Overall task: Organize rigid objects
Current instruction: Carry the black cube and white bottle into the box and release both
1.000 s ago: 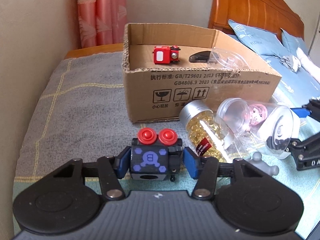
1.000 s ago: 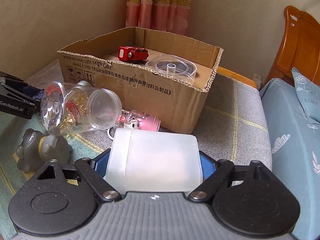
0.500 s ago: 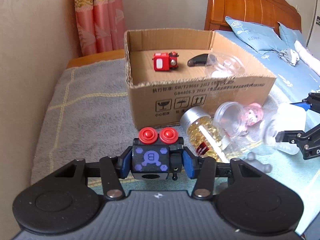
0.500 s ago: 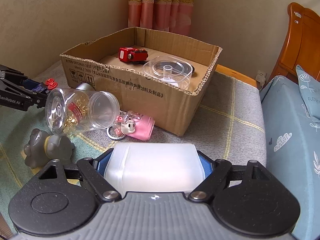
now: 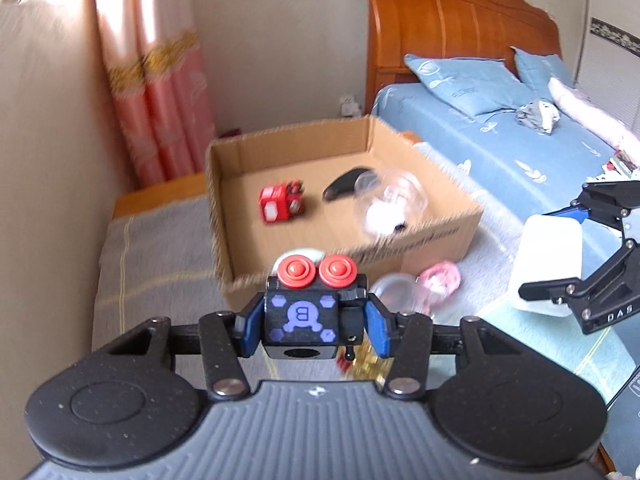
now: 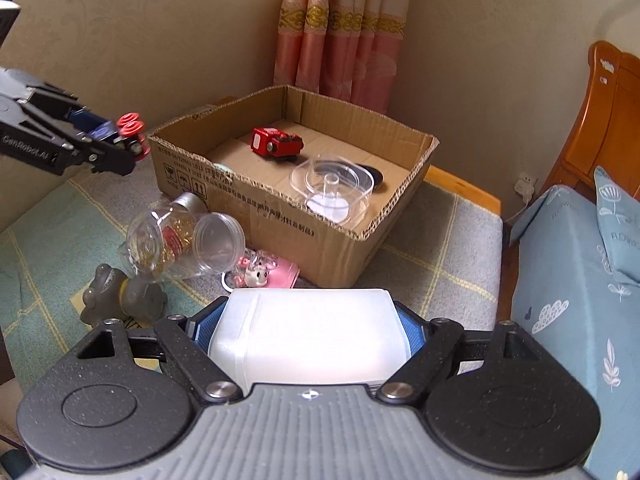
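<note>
My left gripper (image 5: 314,322) is shut on a black toy block with red buttons (image 5: 314,304) and holds it in the air in front of the cardboard box (image 5: 420,240). My right gripper (image 6: 308,338) is shut on a white translucent plastic container (image 6: 310,336), held above the blanket, right of the box (image 6: 320,232). The box holds a red toy car (image 6: 276,145), a clear round case (image 6: 332,184) and a black object (image 5: 346,178). The right gripper and container (image 5: 548,264) also show in the left wrist view.
On the blanket in front of the box lie a clear jar of yellow capsules (image 6: 172,240), a clear lid (image 6: 219,240), a pink toy (image 6: 264,272) and a grey figurine (image 6: 120,298). A blue bed (image 5: 520,160) stands to the right, a curtain (image 6: 340,32) behind.
Both grippers have risen with their objects. The left one has moved up and toward the box; the view now looks down into it.
</note>
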